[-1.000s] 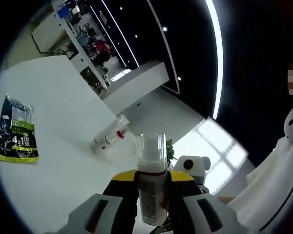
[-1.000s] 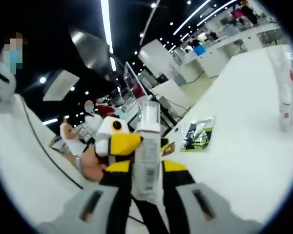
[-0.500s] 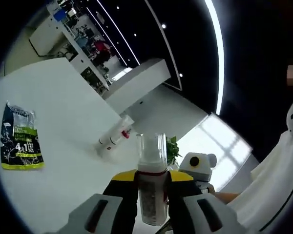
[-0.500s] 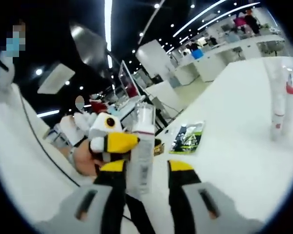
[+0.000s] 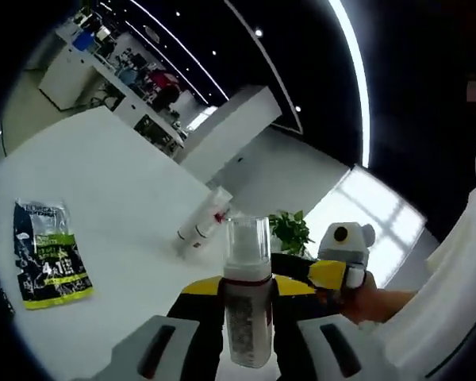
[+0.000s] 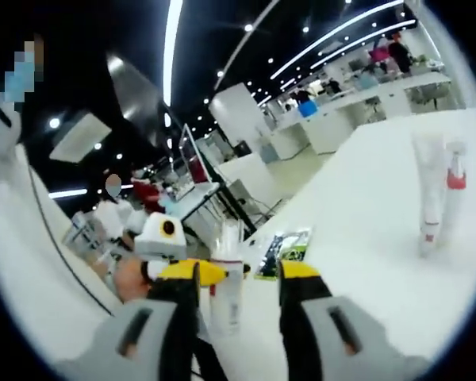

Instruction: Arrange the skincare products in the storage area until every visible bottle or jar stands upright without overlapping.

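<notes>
The left gripper (image 5: pixel 248 313) clamps its jaws on a clear-capped pump bottle (image 5: pixel 247 295) above the white bench (image 5: pixel 103 206); the right gripper (image 6: pixel 238 298) stands wide open, empty, beside it. A white tube (image 6: pixel 428 190) stands far right.

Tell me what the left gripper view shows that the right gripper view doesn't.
Left gripper view: a green potted plant before a bright window, and the left tongs shut on the pump bottle.
Right gripper view: the right tongs, jaws open either side of that bottle, not touching it.
Both: the pump bottle, the black-and-green sachet, the pair of white tubes and the white table.
</notes>
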`<control>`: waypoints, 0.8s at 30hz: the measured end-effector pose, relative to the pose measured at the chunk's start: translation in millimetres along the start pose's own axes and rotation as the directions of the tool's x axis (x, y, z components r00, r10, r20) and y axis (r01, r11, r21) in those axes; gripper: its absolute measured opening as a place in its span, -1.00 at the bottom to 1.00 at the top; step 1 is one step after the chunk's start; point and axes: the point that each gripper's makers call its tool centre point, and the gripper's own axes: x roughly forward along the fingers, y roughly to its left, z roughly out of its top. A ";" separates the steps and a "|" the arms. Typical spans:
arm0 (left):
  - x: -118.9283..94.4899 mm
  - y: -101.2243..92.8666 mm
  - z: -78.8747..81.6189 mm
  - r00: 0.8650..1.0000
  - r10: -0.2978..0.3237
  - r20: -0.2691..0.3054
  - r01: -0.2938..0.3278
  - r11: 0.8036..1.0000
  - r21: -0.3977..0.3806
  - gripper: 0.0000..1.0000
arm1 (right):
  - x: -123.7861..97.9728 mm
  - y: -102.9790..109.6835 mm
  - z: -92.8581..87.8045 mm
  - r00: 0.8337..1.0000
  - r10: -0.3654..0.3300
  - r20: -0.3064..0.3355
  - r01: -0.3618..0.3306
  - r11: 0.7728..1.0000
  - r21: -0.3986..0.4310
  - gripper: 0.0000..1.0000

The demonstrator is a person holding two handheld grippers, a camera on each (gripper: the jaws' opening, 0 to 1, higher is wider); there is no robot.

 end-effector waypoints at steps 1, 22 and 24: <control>0.8 0.2 -0.8 1.000 0.003 -0.005 -0.003 1.000 0.012 -0.56 | 1.4 0.3 1.2 1.000 0.000 0.001 0.000 1.000 0.003 -0.26; 21.7 -10.2 -17.8 0.988 0.088 -0.127 -0.046 0.952 0.302 -0.56 | 3.5 5.1 -10.3 0.990 -0.077 -0.119 0.069 0.995 -0.068 -0.46; 23.3 -14.5 -19.4 0.987 0.083 -0.136 -0.034 0.943 0.330 -0.56 | 1.3 3.2 -10.3 0.987 -0.096 -0.132 0.083 0.991 -0.101 -0.48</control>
